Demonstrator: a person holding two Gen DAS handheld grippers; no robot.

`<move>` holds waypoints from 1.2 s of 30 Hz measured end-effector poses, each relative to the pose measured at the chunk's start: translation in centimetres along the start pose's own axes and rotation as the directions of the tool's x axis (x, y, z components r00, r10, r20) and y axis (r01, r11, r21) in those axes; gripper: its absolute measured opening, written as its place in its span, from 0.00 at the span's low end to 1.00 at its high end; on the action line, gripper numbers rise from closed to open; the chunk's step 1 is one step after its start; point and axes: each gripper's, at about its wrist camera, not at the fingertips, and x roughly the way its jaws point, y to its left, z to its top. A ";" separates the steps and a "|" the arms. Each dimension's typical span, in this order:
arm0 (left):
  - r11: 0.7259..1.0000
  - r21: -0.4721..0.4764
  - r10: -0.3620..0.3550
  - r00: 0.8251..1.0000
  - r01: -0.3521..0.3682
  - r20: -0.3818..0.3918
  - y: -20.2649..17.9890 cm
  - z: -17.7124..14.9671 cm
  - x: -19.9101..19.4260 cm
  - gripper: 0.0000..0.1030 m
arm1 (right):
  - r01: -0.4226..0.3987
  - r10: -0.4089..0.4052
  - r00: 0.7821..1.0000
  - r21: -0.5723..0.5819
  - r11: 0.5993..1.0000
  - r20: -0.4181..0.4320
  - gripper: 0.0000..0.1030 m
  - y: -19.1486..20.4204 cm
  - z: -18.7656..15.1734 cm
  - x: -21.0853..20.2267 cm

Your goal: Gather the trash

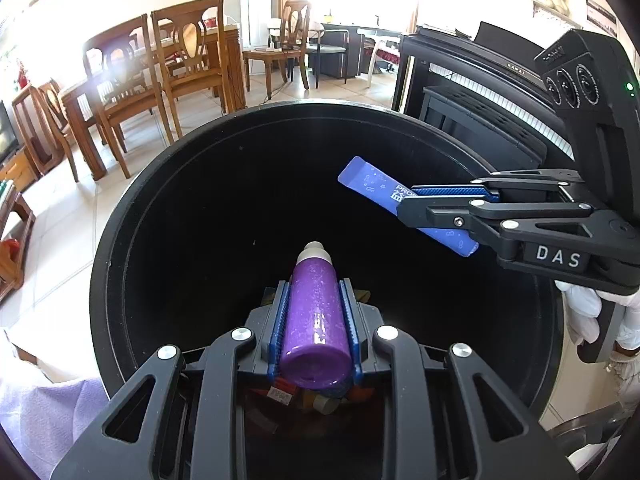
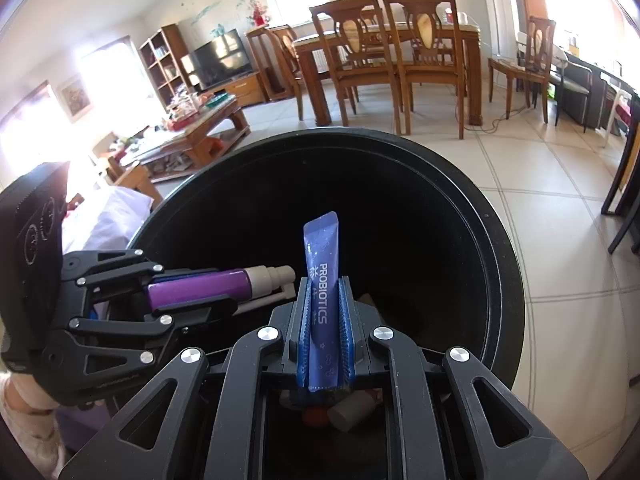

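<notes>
Purple plastic first: the left gripper [image 1: 316, 322] is clamped across the body of a purple bottle [image 1: 314, 320], blue pads pressed on both sides, pale cap end pointing to 12 o'clock over the bin mouth. Right gripper [image 2: 324, 320] is clamped on a blue probiotics sachet [image 2: 322, 272], held low so most of the strip stands free toward 12 o'clock.

In the left wrist view the right gripper [image 1: 440, 204] enters from 3 o'clock with the sachet [image 1: 372, 182] jutting to 10 o'clock; in the right wrist view the left gripper [image 2: 192, 292] enters from 9 o'clock, bottle [image 2: 200, 290] lying level.

Both items hang over the open black bin [image 1: 120, 240], inside its rim. Judgement: held there so each drops clear of the rim when let go; release looks like the step in hand.

Bin floor mostly lost in shadow. A few pieces of earlier trash [image 2: 352, 410] show below the fingers at 6 o'clock: a pale cylinder, something orange, a labelled scrap; kinds unclear. Bin depth not readable.

Beyond, at 11 o'clock in the left view: wooden chairs [image 1: 188, 64] on tiled floor. A gloved hand [image 1: 584, 308] is cut off at 4 o'clock.
</notes>
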 end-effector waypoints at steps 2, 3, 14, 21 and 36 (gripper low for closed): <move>1.000 -0.003 0.003 1.000 -0.003 0.002 -0.4 0.1 0.2 0.24 | 0.006 -0.006 1.000 -0.008 1.000 -0.001 0.13 0.4 -0.2 0.2; 1.000 -0.002 0.001 1.000 -0.001 0.002 -0.4 0.1 0.2 0.24 | 0.009 -0.009 1.000 -0.012 1.000 -0.002 0.13 0.5 -0.2 0.3; 1.000 0.012 0.002 1.000 -0.002 0.002 -0.7 0.1 0.3 0.25 | 0.013 -0.013 1.000 -0.021 1.000 -0.012 0.18 1.2 -0.3 0.9; 1.000 0.005 0.005 1.000 -0.005 0.017 -0.7 -0.1 0.0 0.25 | 0.001 -0.002 1.000 -0.036 0.999 -0.016 0.34 1.9 -0.4 1.3; 1.000 0.014 0.012 0.999 -0.013 0.042 -0.9 -1.2 -1.0 0.26 | -0.011 0.011 1.000 -0.023 1.000 -0.002 0.40 1.8 -0.3 1.4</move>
